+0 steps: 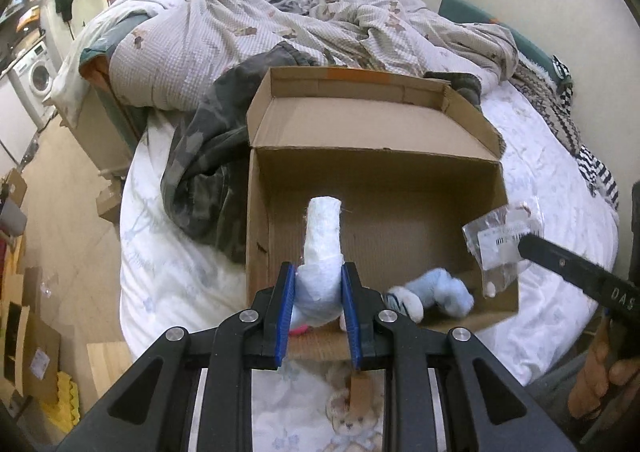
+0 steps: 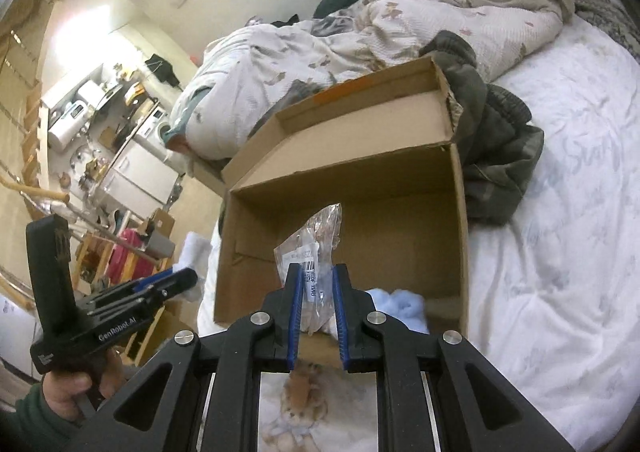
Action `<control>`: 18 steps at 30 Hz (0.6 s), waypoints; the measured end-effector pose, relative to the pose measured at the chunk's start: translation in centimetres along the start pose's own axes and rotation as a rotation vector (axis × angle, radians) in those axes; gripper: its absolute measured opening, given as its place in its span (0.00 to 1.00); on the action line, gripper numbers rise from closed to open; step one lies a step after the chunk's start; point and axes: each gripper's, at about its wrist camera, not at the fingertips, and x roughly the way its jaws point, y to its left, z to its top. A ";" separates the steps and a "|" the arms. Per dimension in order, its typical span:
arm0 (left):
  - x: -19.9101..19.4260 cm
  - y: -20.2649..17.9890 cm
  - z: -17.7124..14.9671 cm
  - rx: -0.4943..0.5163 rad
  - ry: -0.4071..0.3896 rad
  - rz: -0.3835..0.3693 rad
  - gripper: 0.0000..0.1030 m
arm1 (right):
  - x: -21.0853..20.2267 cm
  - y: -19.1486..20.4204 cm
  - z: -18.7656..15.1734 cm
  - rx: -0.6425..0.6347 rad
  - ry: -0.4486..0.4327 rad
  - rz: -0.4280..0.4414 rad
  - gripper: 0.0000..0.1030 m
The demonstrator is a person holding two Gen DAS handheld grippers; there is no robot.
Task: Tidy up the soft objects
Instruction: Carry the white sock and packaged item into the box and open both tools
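— On the bed (image 1: 560, 172), what sits in the middle?

— An open cardboard box (image 1: 376, 172), flaps up, on the white sheet. A dark green garment (image 1: 200, 180) lies against its far left side, and a rumpled patterned duvet (image 1: 240, 24) is heaped behind it.

— What does the left gripper (image 1: 318, 292) hold?

— Its blue fingers (image 1: 285, 304) are closed narrowly on a white soft toy (image 1: 322, 252). The toy's long pale part sticks up and forward over the box's near edge.

— And the right gripper (image 2: 317, 304)?

— Its fingers (image 2: 297, 304) pinch a clear plastic bag (image 2: 316, 244) with a barcode label. From the left wrist view the same bag (image 1: 500, 240) hangs over the box's right wall, at the tip of the right gripper (image 1: 524, 246).

— Anything already inside the box?

— A light blue plush toy (image 1: 440, 292) lies on the box floor near the front right corner, seen as a blue tuft (image 2: 396, 306) from the right wrist. Next to it is a white piece with a striped bit; I cannot tell whether it belongs to the same toy.

— Anything below the grippers?

— A small teddy bear (image 1: 352, 420) lies on the sheet, just in front of the box.
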 end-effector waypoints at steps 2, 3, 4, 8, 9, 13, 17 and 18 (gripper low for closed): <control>1.1 -0.1 0.3 -0.004 0.005 -0.002 0.20 | 0.7 -0.6 -0.2 0.017 0.001 -0.009 0.16; 1.5 -0.1 0.3 -0.004 0.005 -0.005 0.20 | 1.1 -0.8 -0.3 0.029 0.008 -0.014 0.16; 1.9 -0.2 0.3 -0.003 0.004 -0.007 0.20 | 1.5 -1.2 -0.3 0.042 0.014 -0.019 0.16; 4.0 -0.5 -0.5 0.014 -0.001 0.000 0.20 | 2.5 -1.4 -0.4 0.046 0.030 -0.032 0.16; 4.6 -0.6 -0.7 0.014 0.007 0.001 0.20 | 2.8 -1.4 -0.5 0.043 0.037 -0.038 0.16; 6.4 -1.3 -1.6 0.045 0.030 0.021 0.20 | 4.3 -1.1 -0.9 0.024 0.076 -0.051 0.16; 7.0 -1.6 -1.8 0.062 0.024 0.017 0.20 | 5.8 -0.3 -1.2 -0.013 0.113 -0.051 0.16; 7.1 -1.5 -1.8 0.063 0.023 0.019 0.20 | 6.1 -0.2 -1.2 -0.020 0.119 -0.050 0.16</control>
